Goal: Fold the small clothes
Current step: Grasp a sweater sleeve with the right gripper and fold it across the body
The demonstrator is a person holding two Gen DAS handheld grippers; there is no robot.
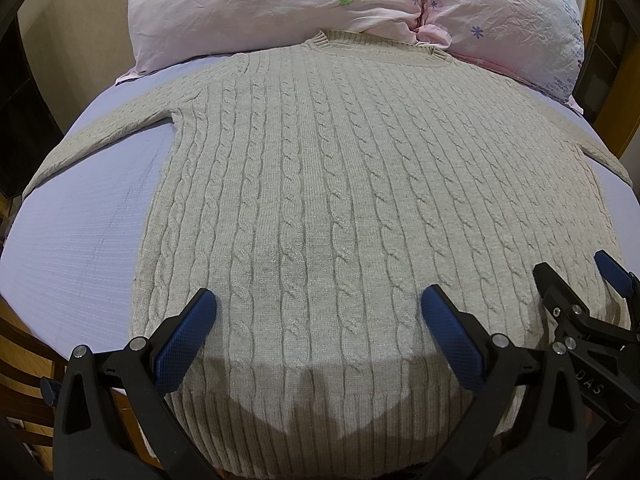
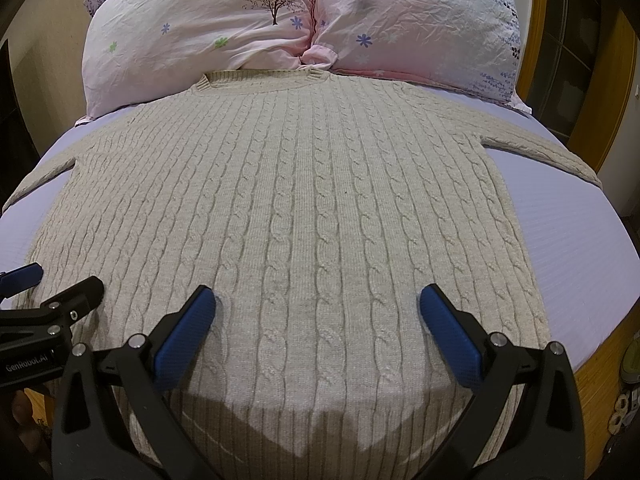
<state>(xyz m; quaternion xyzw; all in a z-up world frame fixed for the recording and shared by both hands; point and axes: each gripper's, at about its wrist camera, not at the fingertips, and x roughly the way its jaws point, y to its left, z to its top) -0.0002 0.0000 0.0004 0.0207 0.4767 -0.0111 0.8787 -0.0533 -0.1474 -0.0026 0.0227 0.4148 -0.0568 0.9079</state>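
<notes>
Ribbed hem, beige cable-knit sweater (image 1: 320, 200), flat, perhaps wool

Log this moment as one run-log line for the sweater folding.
sweater: flat, unfolded on bed | left gripper: open above hem | right gripper: open above hem | pillows: beyond collar

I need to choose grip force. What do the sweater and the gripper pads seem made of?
Sweater: soft knitted yarn, likely wool or acrylic, matte; cable braids and ribbed hem show. Left gripper pads: blue rubber or plastic, apparently; fine dotted texture.
</notes>
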